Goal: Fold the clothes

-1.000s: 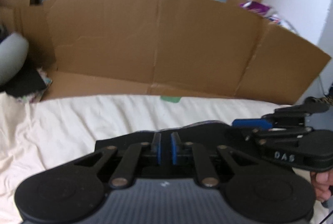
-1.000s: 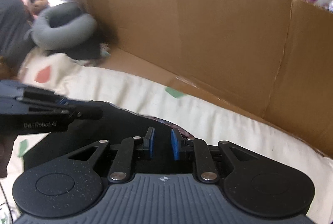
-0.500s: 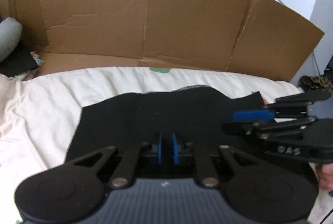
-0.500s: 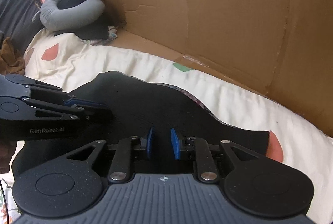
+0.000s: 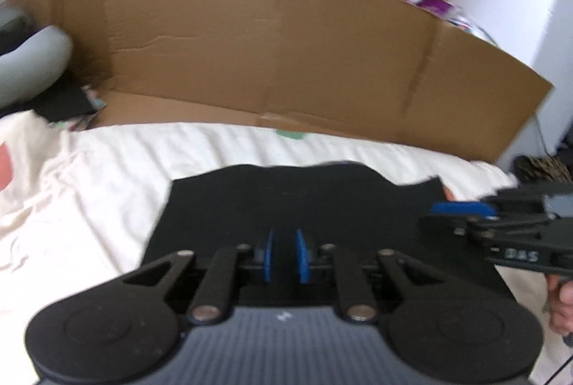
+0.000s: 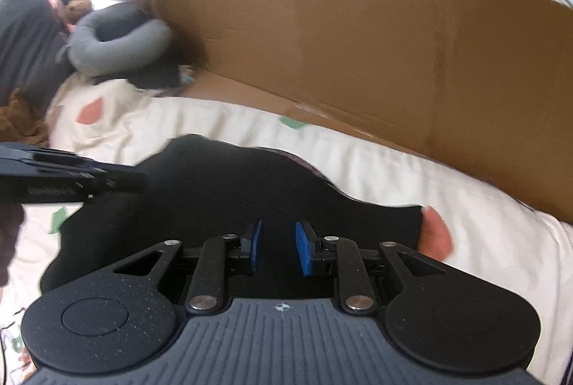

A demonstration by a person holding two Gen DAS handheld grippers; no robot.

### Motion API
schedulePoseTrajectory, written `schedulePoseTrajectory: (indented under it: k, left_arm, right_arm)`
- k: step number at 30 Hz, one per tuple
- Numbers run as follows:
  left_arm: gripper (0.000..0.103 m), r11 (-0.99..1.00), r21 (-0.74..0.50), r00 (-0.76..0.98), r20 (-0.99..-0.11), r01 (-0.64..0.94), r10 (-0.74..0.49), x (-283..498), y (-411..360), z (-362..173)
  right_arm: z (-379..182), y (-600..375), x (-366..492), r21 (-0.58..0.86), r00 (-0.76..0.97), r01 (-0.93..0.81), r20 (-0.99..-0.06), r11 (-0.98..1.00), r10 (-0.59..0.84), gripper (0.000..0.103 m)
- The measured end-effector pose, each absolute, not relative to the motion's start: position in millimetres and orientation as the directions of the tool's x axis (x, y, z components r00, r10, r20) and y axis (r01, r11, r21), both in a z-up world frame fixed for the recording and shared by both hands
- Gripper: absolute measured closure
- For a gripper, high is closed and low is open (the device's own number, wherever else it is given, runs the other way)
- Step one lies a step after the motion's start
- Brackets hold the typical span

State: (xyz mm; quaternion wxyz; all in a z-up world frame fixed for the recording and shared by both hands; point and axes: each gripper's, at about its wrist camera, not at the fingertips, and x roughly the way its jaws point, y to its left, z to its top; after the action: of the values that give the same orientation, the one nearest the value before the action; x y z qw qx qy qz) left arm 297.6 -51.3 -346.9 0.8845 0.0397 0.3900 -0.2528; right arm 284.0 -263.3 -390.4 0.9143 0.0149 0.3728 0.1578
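A grey curved cushion point(image 6: 118, 44) lay at the upper left of the right wrist view. Below it the cream bedsheet point(image 5: 82, 202) stretched bare at the left of the frame. The flat black garment point(image 5: 304, 202) lay mid-frame on that sheet, its far edge well short of the brown cardboard wall point(image 5: 268, 52). The left gripper point(image 5: 284, 256) hovered over the cloth with a narrow gap between its blue pads, holding nothing. The right gripper point(image 6: 277, 247) stood wider apart, empty, near the garment's right edge.
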Motion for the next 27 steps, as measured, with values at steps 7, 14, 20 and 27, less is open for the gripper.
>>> schedulePoseTrajectory:
  k: [7,14,20,27]
  left_arm:
    - [0.077,0.841,-0.142,0.512,-0.737,0.522,-0.442,294,-66,-371]
    - [0.1,0.853,-0.132,0.5,-0.761,0.506,-0.414,316,-44,-382]
    - [0.1,0.88,-0.097,0.531,-0.765,0.465,-0.365,316,-26,-376]
    - [0.088,0.908,-0.096,0.568,-0.752,0.408,-0.334,295,-3,-357]
  right_arm:
    - [-406,-236,288,0.109,0.641,-0.33,-0.704,0.938,0.307,0.075]
    - [-417,-254,288,0.059,0.624,-0.339,-0.733,0.939,0.271,0.078]
    - [-418,-277,288,0.046,0.617,-0.296,-0.754,0.954,0.227,0.078]
    - [-401,-301,274,0.107,0.641,-0.251,-0.726,0.962,0.248,0.076]
